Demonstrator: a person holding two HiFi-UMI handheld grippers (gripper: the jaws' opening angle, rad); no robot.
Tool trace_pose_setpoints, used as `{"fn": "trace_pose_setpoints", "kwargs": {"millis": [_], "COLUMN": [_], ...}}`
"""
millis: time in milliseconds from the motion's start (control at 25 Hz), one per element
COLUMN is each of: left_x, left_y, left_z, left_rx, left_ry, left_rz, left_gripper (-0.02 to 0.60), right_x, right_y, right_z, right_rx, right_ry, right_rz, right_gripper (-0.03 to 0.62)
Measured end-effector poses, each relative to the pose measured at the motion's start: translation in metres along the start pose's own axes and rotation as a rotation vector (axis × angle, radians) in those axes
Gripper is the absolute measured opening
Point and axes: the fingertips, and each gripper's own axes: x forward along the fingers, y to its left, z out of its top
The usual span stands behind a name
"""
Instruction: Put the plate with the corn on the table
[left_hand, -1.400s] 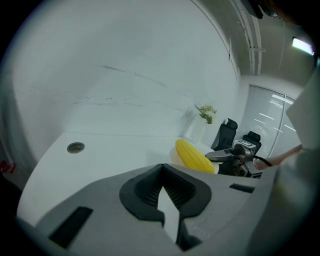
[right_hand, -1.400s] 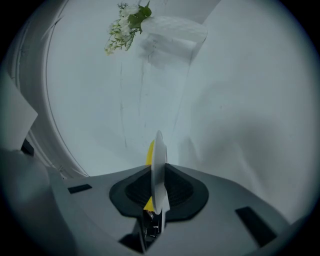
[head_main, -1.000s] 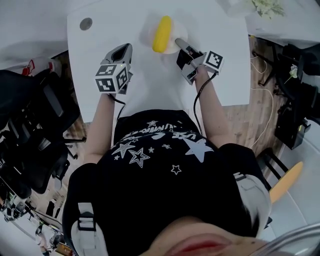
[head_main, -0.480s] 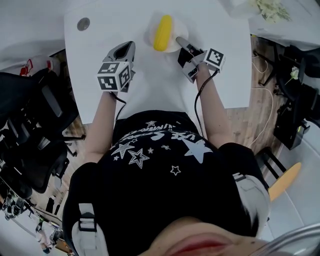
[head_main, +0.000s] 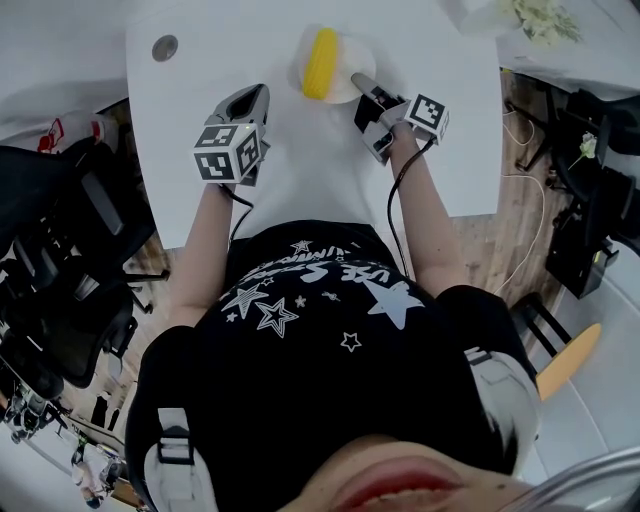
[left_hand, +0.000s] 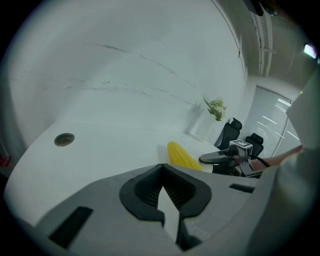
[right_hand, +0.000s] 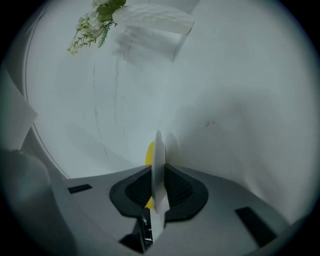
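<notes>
A yellow corn cob (head_main: 322, 62) lies on a small white plate (head_main: 345, 90) at the far middle of the white table (head_main: 300, 175). My right gripper (head_main: 357, 80) is shut on the plate's right rim. In the right gripper view the plate (right_hand: 158, 150) stands edge-on between the pads, with the corn (right_hand: 149, 153) just behind it. Whether the plate rests on the table I cannot tell. My left gripper (head_main: 256, 94) hovers to the plate's left, shut and holding nothing. In the left gripper view the corn (left_hand: 182, 156) and the right gripper (left_hand: 206, 159) lie beyond my left gripper (left_hand: 161, 166).
A round cable hole (head_main: 164, 47) sits in the table's far left corner. A white vase with flowers (head_main: 528, 14) stands at the far right, also seen as the vase (right_hand: 150, 22) in the right gripper view. Black office chairs (head_main: 60, 250) crowd the left side.
The right gripper with the plate and corn has sunk slightly toward the table. The left gripper has stayed where it was.
</notes>
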Motion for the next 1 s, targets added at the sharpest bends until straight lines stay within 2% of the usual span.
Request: {"fn": "trace_pose_setpoints", "kwargs": {"millis": [120,400,840,1000], "left_x": [0.002,0.002,-0.01,-0.015], "left_y": [-0.004,-0.011,-0.011,-0.01], "left_z": [-0.002,-0.001,-0.003,-0.003], "left_rx": [0.002,0.028,0.013,0.006], "left_ry": [0.009,0.011,0.006,-0.007], "left_rz": [-0.01,-0.029,-0.015,-0.011], "left_gripper": [0.006,0.006,0.006,0.006], "right_x": [0.001,0.001,0.001,-0.002], "right_y": [-0.001,-0.015,-0.014,-0.014], "right_z": [0.002,-0.003,0.002,0.007], "right_rx": [-0.01,-0.135,-0.294,-0.367], "right_ry": [-0.007,0.054,0.068,0.048], "right_rz": [-0.057,-0.285,-0.472,-0.535], "right_gripper": [0.035,0.029,0.067,0.107]}}
